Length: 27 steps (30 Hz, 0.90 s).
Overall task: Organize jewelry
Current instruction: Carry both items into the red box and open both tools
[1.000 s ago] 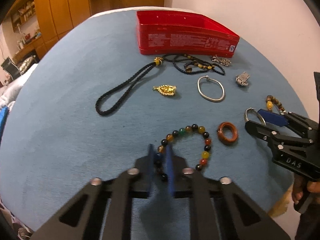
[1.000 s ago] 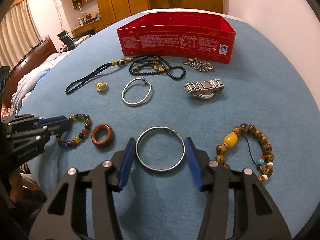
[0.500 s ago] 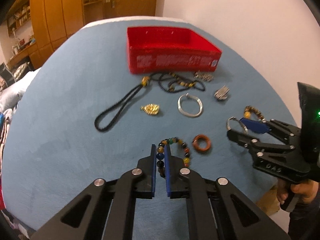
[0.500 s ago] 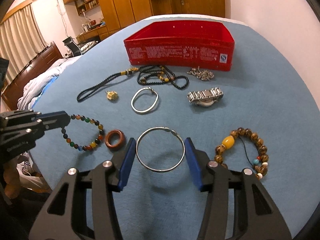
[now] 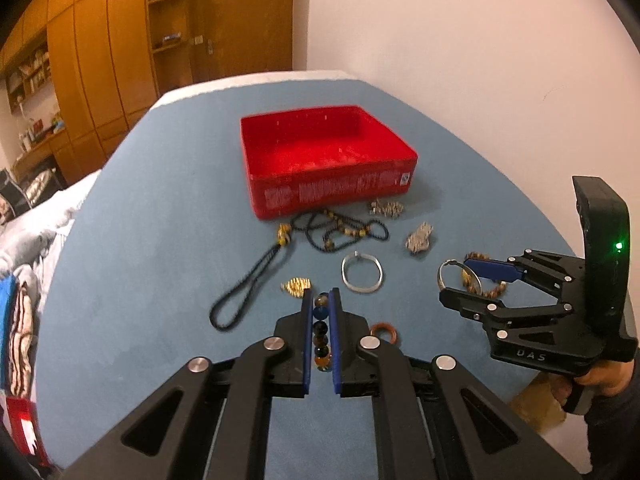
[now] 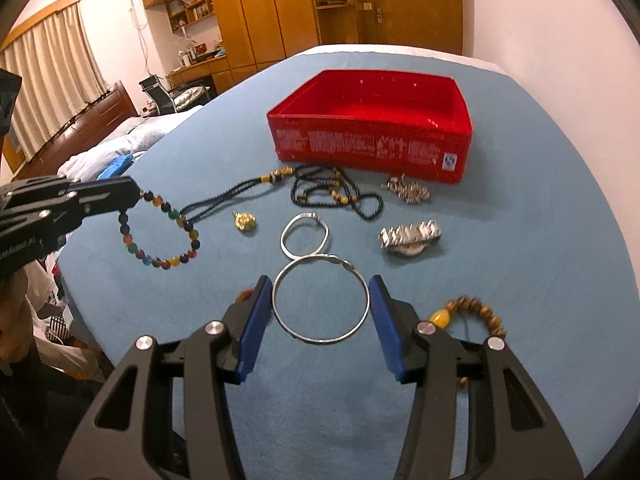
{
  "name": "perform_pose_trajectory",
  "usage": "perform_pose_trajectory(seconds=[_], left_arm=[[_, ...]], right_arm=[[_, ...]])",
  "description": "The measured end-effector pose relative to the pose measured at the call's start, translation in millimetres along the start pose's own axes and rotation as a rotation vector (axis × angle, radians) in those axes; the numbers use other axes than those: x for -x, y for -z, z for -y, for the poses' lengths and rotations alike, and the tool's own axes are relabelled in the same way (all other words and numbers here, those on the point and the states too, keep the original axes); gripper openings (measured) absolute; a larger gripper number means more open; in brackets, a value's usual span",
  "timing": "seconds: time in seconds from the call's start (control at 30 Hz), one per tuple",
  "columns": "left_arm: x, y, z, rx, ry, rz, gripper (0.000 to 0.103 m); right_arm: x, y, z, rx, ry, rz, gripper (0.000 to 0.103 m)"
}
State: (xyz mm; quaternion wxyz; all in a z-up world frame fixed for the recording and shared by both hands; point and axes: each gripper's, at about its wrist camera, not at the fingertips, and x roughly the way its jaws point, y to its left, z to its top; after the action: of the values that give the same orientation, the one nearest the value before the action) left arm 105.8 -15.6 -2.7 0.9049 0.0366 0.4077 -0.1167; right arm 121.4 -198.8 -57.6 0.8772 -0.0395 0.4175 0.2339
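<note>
A blue-covered table [image 6: 520, 168] is filling both views, with a wooden wardrobe and a bed lying beyond it. Near its far side an open red box [image 6: 372, 148] is sitting empty. Just in front of the box a black cord necklace [image 6: 224, 196] is stretching leftward, and a tangled black beaded necklace [image 6: 340, 196] is lying beside a small silver chain [image 6: 408, 190]. A silver watch [image 6: 410, 236] is resting nearer the camera, to the right.

The left gripper [image 5: 321, 300] is pinching a multicoloured bead bracelet [image 6: 160, 236] between its 2 nearly closed blue pads; the loop is dangling clear of the table. The right gripper [image 6: 320, 292] is standing part-open, its pads pressing both sides of a thin silver bangle [image 6: 320, 300], which is hanging above the cloth.

An oval silver bangle [image 6: 306, 234] is lying flat just beyond that, with a brown bead bracelet [image 6: 476, 312] at right. A gold pendant [image 6: 246, 221] and a brown wooden ring [image 5: 385, 330] are lying on the cloth.
</note>
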Motion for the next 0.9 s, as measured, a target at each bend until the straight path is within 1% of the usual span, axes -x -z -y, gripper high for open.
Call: perform_pose_trajectory(seconds=[0.17, 0.37, 0.5, 0.63, 0.73, 0.8, 0.9], left_arm=[[6, -29, -3, -0.03, -0.015, 0.04, 0.007], [-3, -75, -8, -0.054, -0.013, 0.065, 0.007], [-18, -111, -11, -0.08, -0.03, 0.081, 0.007], [-52, -152, -20, -0.076, -0.033, 0.07, 0.007], [-78, -172, -25, -0.072, -0.034, 0.055, 0.007], [-105, -184, -29, -0.067, -0.027, 0.029, 0.007], [-147, -192, -33, -0.058, -0.02, -0.02, 0.007]], right_arm=[[6, -28, 6, 0.031, -0.008, 0.004, 0.048], [3, -82, 24, 0.062, -0.009, 0.012, 0.049], [-16, -125, 44, 0.056, -0.014, -0.004, 0.049], [-44, -162, 64, 0.051, 0.004, -0.027, 0.049], [-76, -185, 79, 0.045, 0.014, -0.066, 0.049], [-98, -192, 86, 0.037, 0.026, -0.095, 0.049], [-134, -199, 95, 0.028, 0.035, -0.146, 0.049]])
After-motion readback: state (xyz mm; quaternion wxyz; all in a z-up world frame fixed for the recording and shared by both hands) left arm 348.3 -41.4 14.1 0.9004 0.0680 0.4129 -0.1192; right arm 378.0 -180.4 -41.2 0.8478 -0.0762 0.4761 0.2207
